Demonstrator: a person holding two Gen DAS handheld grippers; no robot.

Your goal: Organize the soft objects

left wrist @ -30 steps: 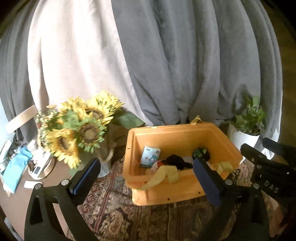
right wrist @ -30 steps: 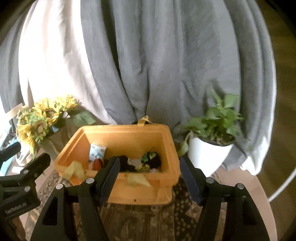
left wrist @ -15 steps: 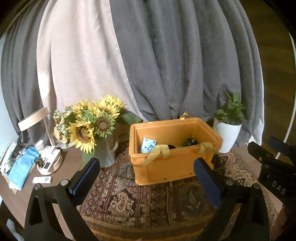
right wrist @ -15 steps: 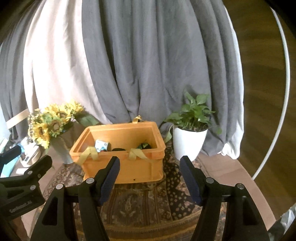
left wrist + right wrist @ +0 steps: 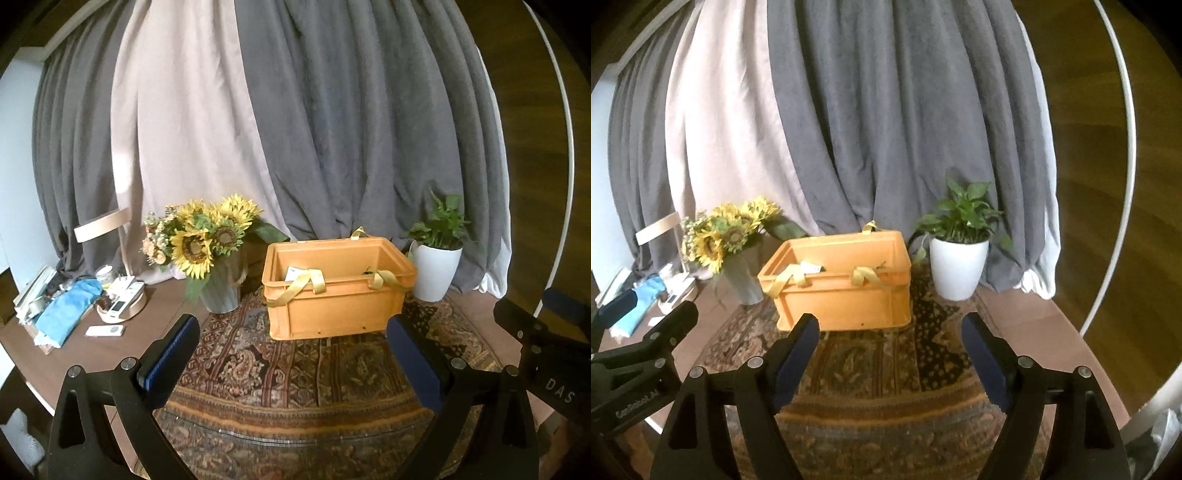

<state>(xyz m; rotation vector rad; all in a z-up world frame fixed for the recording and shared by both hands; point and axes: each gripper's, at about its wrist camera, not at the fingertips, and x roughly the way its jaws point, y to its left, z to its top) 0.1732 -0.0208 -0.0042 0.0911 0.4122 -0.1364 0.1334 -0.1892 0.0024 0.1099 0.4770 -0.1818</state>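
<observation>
An orange plastic crate with yellow ribbon handles stands on a patterned rug. Only a white card and a dark edge of its contents show over the rim. My left gripper is open and empty, well back from the crate. My right gripper is also back from the crate; its jaws are opening and nothing is between them. Each gripper shows at the edge of the other's view.
A vase of sunflowers stands left of the crate, a potted plant in a white pot to its right. Remotes, a blue cloth and papers lie at the far left. Grey and pale curtains hang behind.
Both grippers have drawn back from the crate, which now looks smaller and farther; more rug shows in front. The right jaws stand wider than before.
</observation>
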